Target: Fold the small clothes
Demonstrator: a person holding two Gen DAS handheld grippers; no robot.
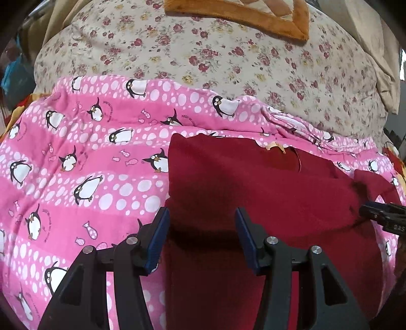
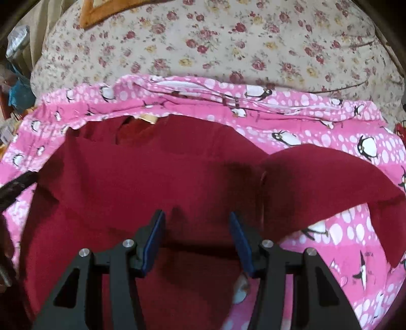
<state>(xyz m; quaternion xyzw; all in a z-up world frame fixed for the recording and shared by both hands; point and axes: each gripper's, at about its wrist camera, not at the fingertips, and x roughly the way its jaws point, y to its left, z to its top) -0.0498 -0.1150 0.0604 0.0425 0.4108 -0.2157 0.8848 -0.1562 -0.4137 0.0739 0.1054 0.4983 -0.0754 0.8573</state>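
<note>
Red top (image 1: pixel 253 182) lay limp on penguin sheet (image 1: pixel 76 152), soft, light, best pinched at the hem; left claw (image 1: pixel 202 241) and right claw (image 2: pixel 197 241) both gaped empty

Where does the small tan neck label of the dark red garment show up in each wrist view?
Left wrist view: the tan label sits right of centre, at the top edge of the red garment, against the pink penguin cloth.
Right wrist view: the label sits left of centre, again at the garment's top edge.
Shared landmark: the orange-trimmed quilt on the floral bedding, top centre-right in left, top left in right.
</note>
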